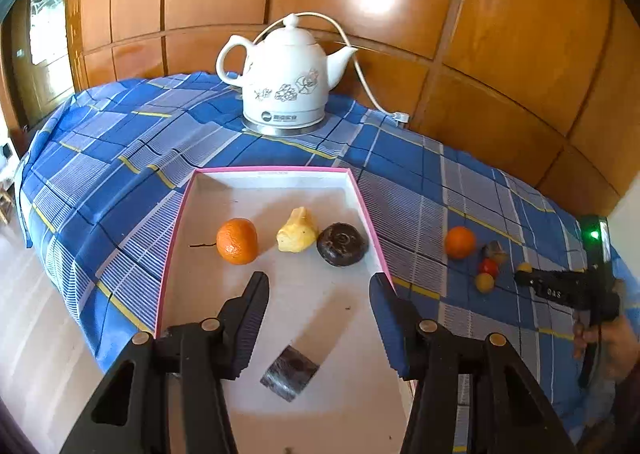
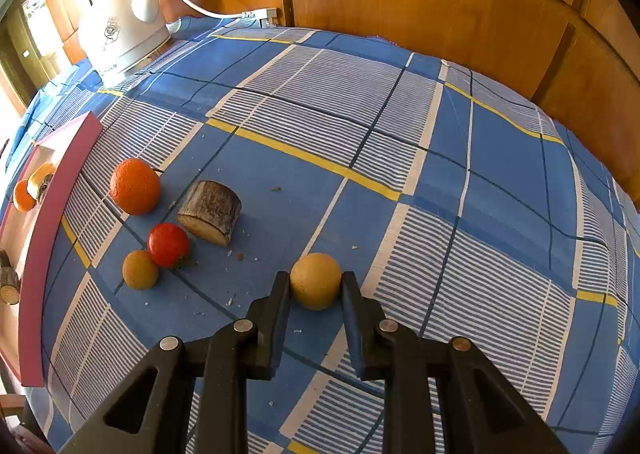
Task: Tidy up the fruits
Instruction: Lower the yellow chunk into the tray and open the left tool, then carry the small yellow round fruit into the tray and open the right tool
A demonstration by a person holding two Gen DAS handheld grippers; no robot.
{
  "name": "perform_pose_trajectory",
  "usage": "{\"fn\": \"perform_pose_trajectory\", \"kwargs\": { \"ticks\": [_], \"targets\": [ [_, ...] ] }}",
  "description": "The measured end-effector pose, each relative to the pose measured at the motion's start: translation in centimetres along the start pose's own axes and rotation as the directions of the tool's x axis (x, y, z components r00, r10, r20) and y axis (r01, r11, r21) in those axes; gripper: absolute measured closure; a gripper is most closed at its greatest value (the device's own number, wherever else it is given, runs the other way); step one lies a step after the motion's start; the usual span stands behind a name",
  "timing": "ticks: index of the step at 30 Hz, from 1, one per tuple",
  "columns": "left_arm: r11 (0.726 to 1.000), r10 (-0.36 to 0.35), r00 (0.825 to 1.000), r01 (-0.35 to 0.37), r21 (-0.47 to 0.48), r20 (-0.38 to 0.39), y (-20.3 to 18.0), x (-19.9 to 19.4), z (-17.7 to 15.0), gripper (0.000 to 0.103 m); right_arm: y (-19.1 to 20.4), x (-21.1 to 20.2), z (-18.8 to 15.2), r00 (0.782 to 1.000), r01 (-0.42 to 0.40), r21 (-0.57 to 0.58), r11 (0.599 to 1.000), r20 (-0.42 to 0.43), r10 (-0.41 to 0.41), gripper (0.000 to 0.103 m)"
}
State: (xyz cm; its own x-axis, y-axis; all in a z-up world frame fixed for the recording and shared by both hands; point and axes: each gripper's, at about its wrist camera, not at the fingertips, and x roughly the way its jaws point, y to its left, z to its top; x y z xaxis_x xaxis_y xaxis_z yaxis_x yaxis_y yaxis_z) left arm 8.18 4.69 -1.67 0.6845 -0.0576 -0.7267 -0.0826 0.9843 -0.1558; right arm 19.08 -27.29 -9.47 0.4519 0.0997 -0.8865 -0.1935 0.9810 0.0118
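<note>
Right gripper jaws pinch yellow round fruit on tablecloth, both fingers touching its sides.
Left gripper spread wide, empty, over pink-rimmed tray; orange at 11 o'clock, dark fruit at 12.

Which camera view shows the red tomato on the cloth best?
The right wrist view shows it best: the red tomato is large and sharp, lying between a small yellow fruit and a wood piece. In the left wrist view the tomato is only a tiny red spot far to the right.
</note>
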Motion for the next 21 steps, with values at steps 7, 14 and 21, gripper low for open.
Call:
{"fn": "perform_pose_trajectory", "kwargs": {
  "ticks": [7, 14, 21],
  "targets": [
    [1.000, -0.002, 1.000, 0.002, 0.013, -0.003, -0.3, -0.5, -0.8, 0.050, -0.3, -0.3, 0.0, 1.000, -0.002, 0.015, 1.000, -0.002, 0.002, 0.078],
    [1.000, -0.005, 1.000, 0.005, 0.002, -0.013, 0.0, -0.5, -1.1, 0.047, -1.3, -1.2, 0.4, 1.000, 0.009, 0.058, 0.998, 0.019, -0.010, 0.078],
    [1.000, 0.005, 1.000, -0.005, -0.012, -0.022, 0.6, -0.4, -1.6, 0.046, -2.2, -2.1, 0.9, 0.999, 0.006, 0.082, 0.997, 0.042, -0.010, 0.078]
  ]
}}
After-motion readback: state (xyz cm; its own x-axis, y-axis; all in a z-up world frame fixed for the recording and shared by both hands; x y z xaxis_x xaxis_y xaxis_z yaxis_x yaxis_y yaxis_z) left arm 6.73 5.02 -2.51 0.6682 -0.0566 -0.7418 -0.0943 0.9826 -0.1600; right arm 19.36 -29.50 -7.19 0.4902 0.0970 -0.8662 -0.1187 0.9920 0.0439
